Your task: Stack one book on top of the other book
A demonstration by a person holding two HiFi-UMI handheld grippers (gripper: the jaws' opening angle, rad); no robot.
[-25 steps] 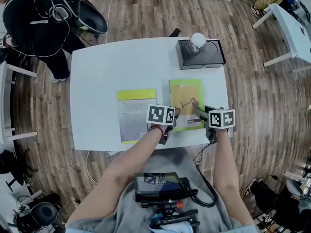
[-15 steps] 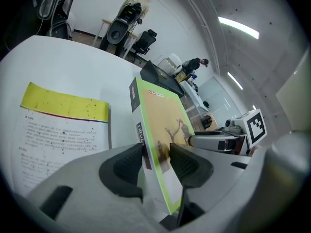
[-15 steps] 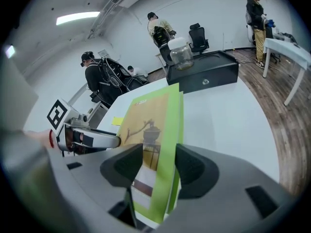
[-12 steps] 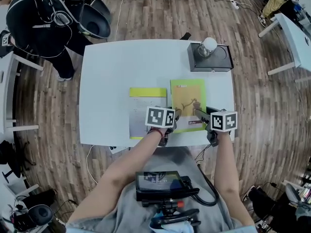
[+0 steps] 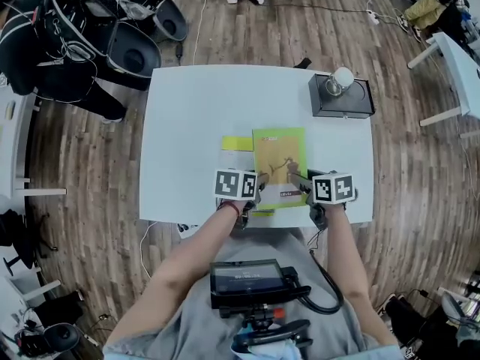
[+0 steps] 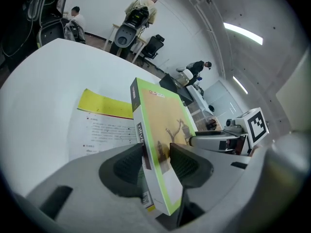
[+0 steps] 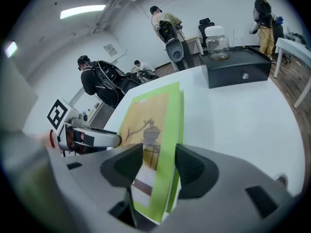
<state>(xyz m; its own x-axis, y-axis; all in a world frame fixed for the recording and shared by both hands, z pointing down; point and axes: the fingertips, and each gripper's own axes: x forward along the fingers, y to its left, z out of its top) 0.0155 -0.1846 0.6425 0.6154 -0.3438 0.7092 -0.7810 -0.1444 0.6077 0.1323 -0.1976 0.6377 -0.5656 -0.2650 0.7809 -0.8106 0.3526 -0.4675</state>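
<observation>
White desk [image 5: 187, 118] on wood floor, mid-frame. Lifted off it, tilted: green-orange book [image 5: 279, 160]. L tool [image 6: 156, 160] clamped on its spine edge, R tool [image 7: 160, 164] clamped on opp. edge. It overlaps yellow-banded book [image 5: 237, 143], flat on desk, centre-left. Black box [image 5: 352, 105] w/ jar [image 5: 341, 79] on top, upper right.

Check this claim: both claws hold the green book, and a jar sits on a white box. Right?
No: the head view shows a black box, not white. The left claw and right claw hold the green book; the jar is on the box.
</observation>
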